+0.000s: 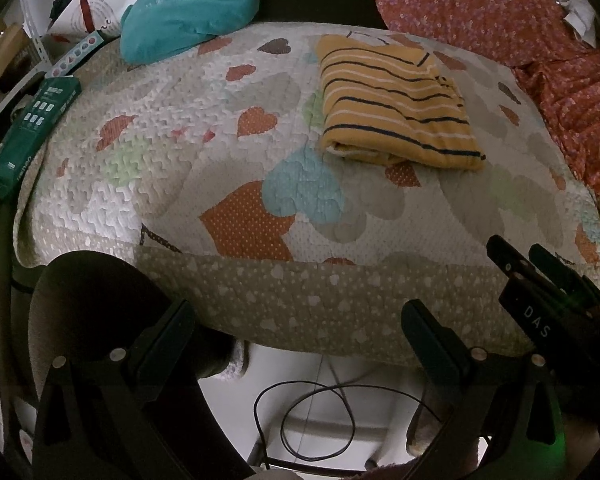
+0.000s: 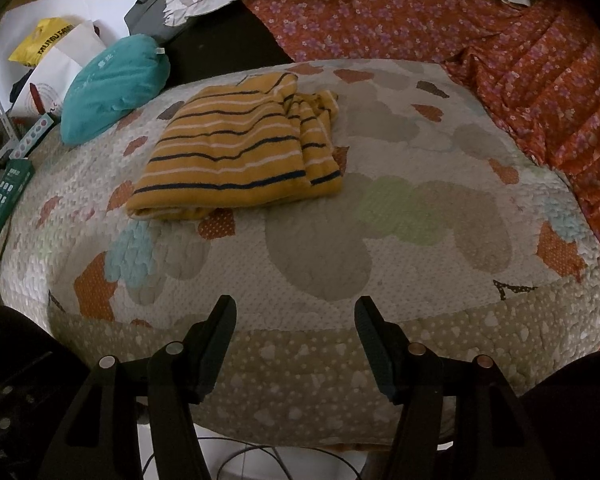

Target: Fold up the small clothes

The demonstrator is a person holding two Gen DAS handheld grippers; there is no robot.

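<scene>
A small yellow garment with dark and white stripes [image 1: 396,100] lies folded on the heart-patterned quilt [image 1: 236,168]. It also shows in the right wrist view [image 2: 240,148], with a bunched part at its right side. My left gripper [image 1: 300,316] is open and empty, held back over the quilt's near edge, well short of the garment. My right gripper [image 2: 296,312] is open and empty over the quilt's dotted border [image 2: 300,356]. The right gripper also shows at the right of the left wrist view [image 1: 540,276].
A teal pillow [image 1: 188,8] lies at the quilt's far left, also in the right wrist view [image 2: 112,84]. A green box [image 1: 32,132] sits at the left edge. Red floral fabric [image 2: 500,40] covers the back right. A black cable [image 1: 304,420] loops on the floor below.
</scene>
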